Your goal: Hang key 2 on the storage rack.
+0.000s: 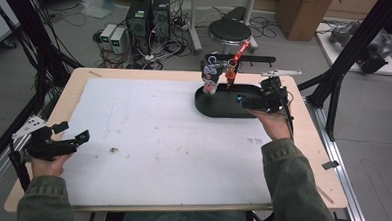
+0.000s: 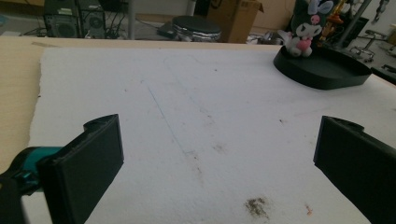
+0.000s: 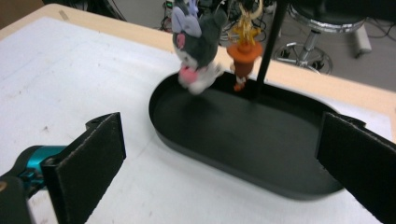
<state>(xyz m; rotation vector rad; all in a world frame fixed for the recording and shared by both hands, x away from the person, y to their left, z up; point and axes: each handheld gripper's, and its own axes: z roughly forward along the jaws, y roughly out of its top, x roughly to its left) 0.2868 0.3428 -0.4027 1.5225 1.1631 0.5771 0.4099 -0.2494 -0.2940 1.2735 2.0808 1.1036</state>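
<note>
At the far right of the tabletop (image 1: 302,145) you held the right gripper (image 1: 257,99) just over the near-right rim of the black oval tray (image 1: 219,110), its fingers (image 3: 91,163) spread wide and holding nothing. A grey plush charm (image 1: 210,77) and an orange charm (image 1: 230,73) hung from the crossbar of the black stand (image 1: 246,58) rising out of the tray's far side; the plush dangled over the tray's far-left end, the orange one just right of it, near the post. In the right gripper view the plush looked slightly blurred, so it may have been swinging. Risk: closing on a swinging charm could have missed or pinched only an ear, and pulling sideways could have tipped the stand or dragged the tray across the white sheet (image 1: 147,138). Coming in low, a finger could also have clipped the tray rim. Your left gripper (image 1: 65,144) sat well apart at the near-left edge, fingers (image 2: 88,158) wide open and empty, so nothing was steadying the tray.
</note>
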